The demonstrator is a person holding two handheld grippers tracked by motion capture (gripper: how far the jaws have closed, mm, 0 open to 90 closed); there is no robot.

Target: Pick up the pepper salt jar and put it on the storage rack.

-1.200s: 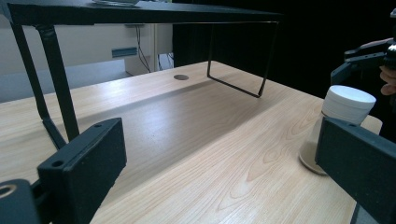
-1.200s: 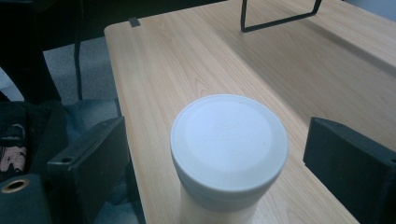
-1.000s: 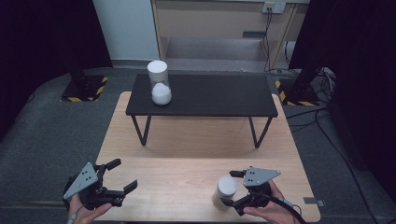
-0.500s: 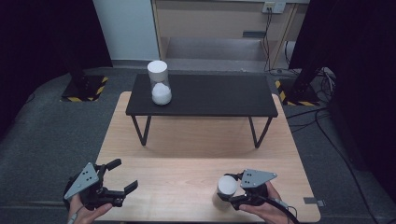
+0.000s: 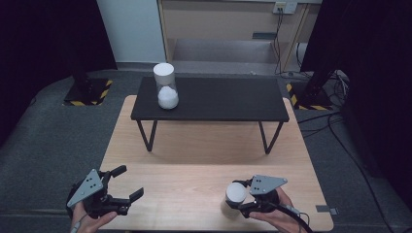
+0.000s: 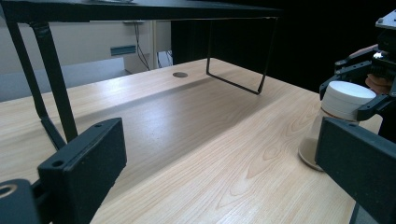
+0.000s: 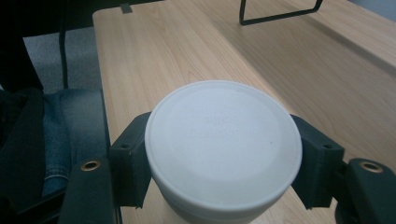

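Observation:
A clear jar with a white lid (image 5: 235,193) stands on the wooden table (image 5: 194,150) near its front right. My right gripper (image 5: 241,204) is shut on it just under the lid; its two black pads press the jar's sides in the right gripper view, around the lid (image 7: 223,140). In the left gripper view the same jar (image 6: 345,100) stands at the right with the right gripper's jaws about it. At the front left my left gripper (image 5: 129,182) rests open with nothing between its jaws.
A low black table (image 5: 218,99) on thin metal legs stands across the back of the wooden table. On its left end is a second jar (image 5: 166,87) with a white lid, half full of white powder. Grey floor lies all round.
The right gripper's jaws have closed on the jar, which stood beside them a second ago. The left gripper has not moved.

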